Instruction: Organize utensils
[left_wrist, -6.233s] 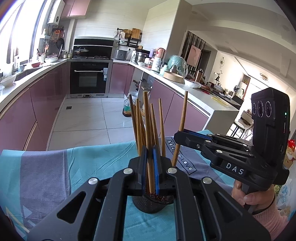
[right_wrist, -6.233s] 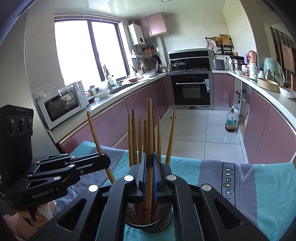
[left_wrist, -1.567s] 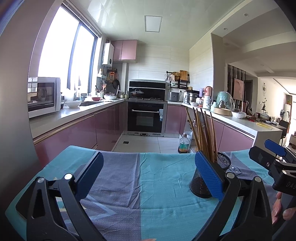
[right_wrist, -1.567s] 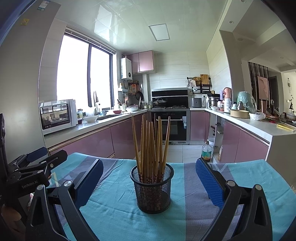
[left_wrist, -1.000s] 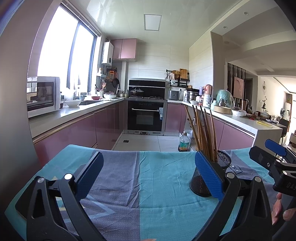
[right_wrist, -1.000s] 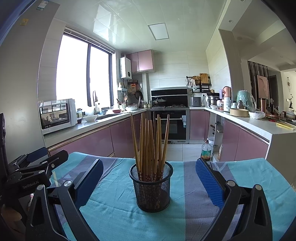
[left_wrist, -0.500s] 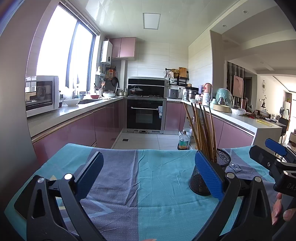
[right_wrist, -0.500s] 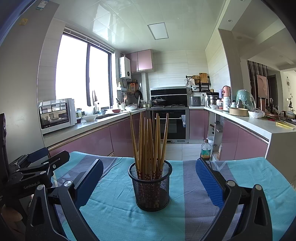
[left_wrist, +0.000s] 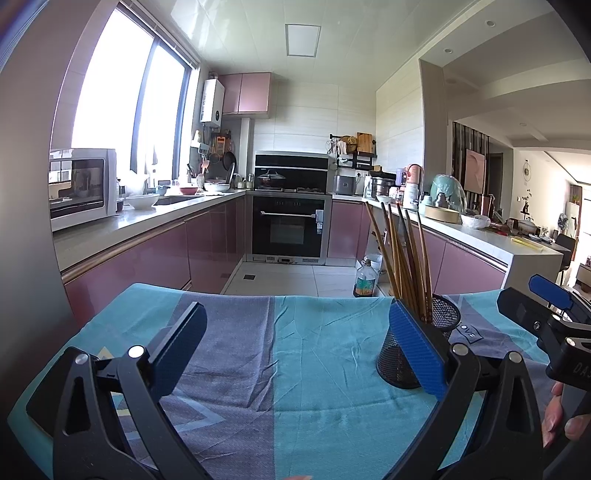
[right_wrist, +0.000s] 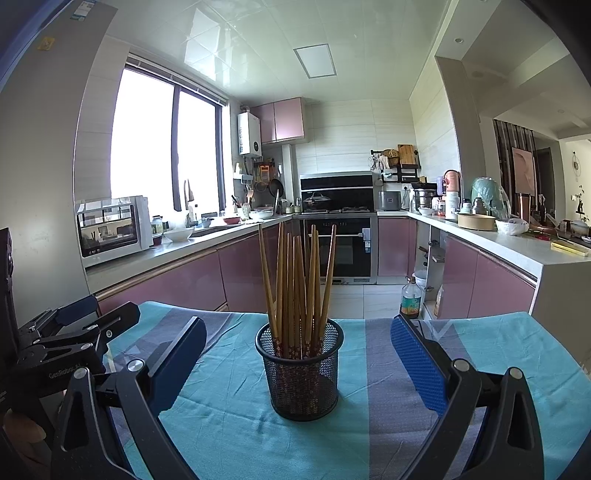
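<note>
Left wrist view: left tongs (left_wrist: 295, 343) spread wide, nothing between them. Arms are matte black plastic with silver rivets; the pads (left_wrist: 415, 349) are flat blue strips with a fine woven texture. Beneath lies a cloth (left_wrist: 314, 350) in teal and grey-purple bands, lightly creased, covering the desk. The holder (left_wrist: 406, 354), a round black wire-mesh cup, stands upright on the cloth just behind the right-hand pad, partly hidden by it. The chopsticks (left_wrist: 402, 254), thin tapered brown wooden sticks, stand in it fanned apart. Right tongs (left_wrist: 550, 306) enter at the far right edge, black with a blue tip; a hand (left_wrist: 561, 417) grips the handle below.

Right wrist view: right tongs (right_wrist: 298, 356) also spread wide and empty, same blue textured pads (right_wrist: 417, 360). The holder (right_wrist: 301, 373) sits centred between the fingers but beyond them, apart from both. Chopsticks (right_wrist: 299, 280) upright in it, their lower ends dark red with small pale flower marks seen through the mesh. Left tongs (right_wrist: 92, 317) visible at left edge, well apart from the holder.
</note>
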